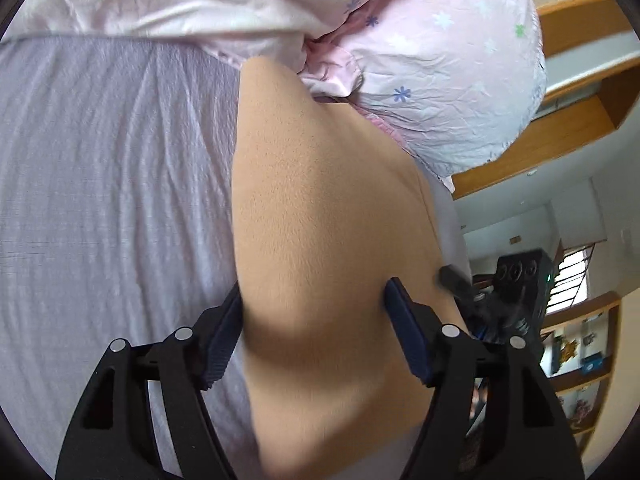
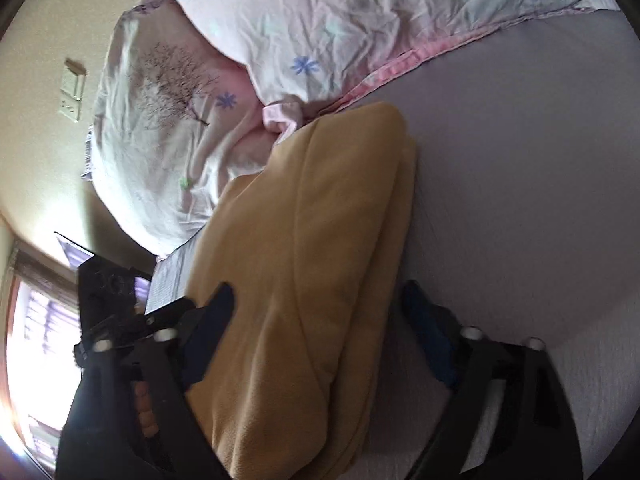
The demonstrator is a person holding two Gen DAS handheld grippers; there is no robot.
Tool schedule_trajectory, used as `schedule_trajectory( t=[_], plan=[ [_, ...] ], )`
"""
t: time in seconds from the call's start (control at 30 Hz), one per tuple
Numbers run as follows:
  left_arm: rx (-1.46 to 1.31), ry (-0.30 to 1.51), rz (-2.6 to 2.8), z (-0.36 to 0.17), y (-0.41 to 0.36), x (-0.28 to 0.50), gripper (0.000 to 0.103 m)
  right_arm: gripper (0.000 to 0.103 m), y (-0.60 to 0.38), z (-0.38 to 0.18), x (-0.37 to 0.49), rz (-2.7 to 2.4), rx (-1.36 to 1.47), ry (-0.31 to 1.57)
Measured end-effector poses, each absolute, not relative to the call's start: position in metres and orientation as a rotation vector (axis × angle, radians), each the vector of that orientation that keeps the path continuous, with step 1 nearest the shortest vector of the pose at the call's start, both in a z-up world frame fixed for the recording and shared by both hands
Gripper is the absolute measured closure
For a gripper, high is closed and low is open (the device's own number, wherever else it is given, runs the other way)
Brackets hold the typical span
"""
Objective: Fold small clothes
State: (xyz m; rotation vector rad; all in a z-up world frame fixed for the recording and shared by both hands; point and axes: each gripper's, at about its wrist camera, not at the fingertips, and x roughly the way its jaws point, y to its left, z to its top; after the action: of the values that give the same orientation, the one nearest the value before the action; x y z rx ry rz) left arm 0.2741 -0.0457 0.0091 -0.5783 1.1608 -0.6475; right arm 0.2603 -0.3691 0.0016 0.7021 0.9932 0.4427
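A tan fleece garment lies folded lengthwise on the lilac bed sheet. My left gripper is open, its blue-padded fingers straddling the near end of the garment. In the right wrist view the same garment shows as a thick folded bundle. My right gripper is open around its near end, one finger on each side. The other gripper shows at the edge of each view, at the right and at the left.
A crumpled pink floral duvet lies at the far end of the garment, also in the right wrist view. Wooden shelves and a window stand beyond the bed's edge. A bright window is at the left.
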Motion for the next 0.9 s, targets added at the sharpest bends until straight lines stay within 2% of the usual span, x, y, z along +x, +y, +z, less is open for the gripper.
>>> schedule_trajectory(
  t=[0.03, 0.1, 0.13, 0.2, 0.3, 0.4, 0.5, 0.53, 0.6, 0.67, 0.7, 0.73, 0.9],
  plan=[
    [-0.587, 1.159, -0.647, 0.008, -0.045, 0.275, 0.048, 0.062, -0.367, -0.001, 0.259, 0.437, 0.69, 0.98],
    [-0.578, 1.154, -0.667, 0.003, -0.045, 0.276, 0.064, 0.071, -0.362, 0.002, 0.255, 0.456, 0.7, 0.942],
    [-0.573, 1.143, -0.679, 0.005, -0.045, 0.276, 0.069, 0.071, -0.357, 0.009, 0.255, 0.471, 0.698, 0.917],
    [-0.572, 1.107, -0.693, 0.012, -0.028, 0.267, 0.071, 0.074, -0.343, 0.024, 0.255, 0.516, 0.678, 0.876],
    [-0.569, 1.021, -0.665, 0.033, 0.011, 0.253, 0.071, 0.074, -0.308, 0.038, 0.261, 0.578, 0.619, 0.856],
    [-0.55, 0.972, -0.579, 0.038, 0.047, 0.244, 0.066, 0.07, -0.27, 0.03, 0.275, 0.587, 0.556, 0.903],
    [-0.473, 0.98, -0.464, 0.032, 0.067, 0.236, 0.066, 0.06, -0.258, 0.025, 0.277, 0.488, 0.472, 0.975],
    [-0.463, 0.954, -0.47, 0.036, 0.075, 0.225, 0.066, 0.059, -0.263, 0.033, 0.269, 0.456, 0.469, 0.937],
    [-0.412, 0.873, -0.489, 0.053, 0.078, 0.203, 0.066, 0.051, -0.277, 0.059, 0.248, 0.414, 0.49, 0.824],
    [-0.365, 0.818, -0.527, 0.067, 0.071, 0.184, 0.06, 0.03, -0.282, 0.084, 0.227, 0.541, 0.585, 0.74],
    [-0.341, 0.797, -0.555, 0.073, 0.063, 0.175, 0.051, 0.026, -0.274, 0.092, 0.218, 0.649, 0.628, 0.739],
    [-0.304, 0.779, -0.585, 0.077, 0.054, 0.164, 0.045, 0.025, -0.267, 0.094, 0.213, 0.706, 0.641, 0.756],
    [-0.203, 0.859, -0.623, 0.06, 0.02, 0.156, 0.037, 0.023, -0.229, 0.066, 0.208, 0.727, 0.629, 0.924]
  ],
)
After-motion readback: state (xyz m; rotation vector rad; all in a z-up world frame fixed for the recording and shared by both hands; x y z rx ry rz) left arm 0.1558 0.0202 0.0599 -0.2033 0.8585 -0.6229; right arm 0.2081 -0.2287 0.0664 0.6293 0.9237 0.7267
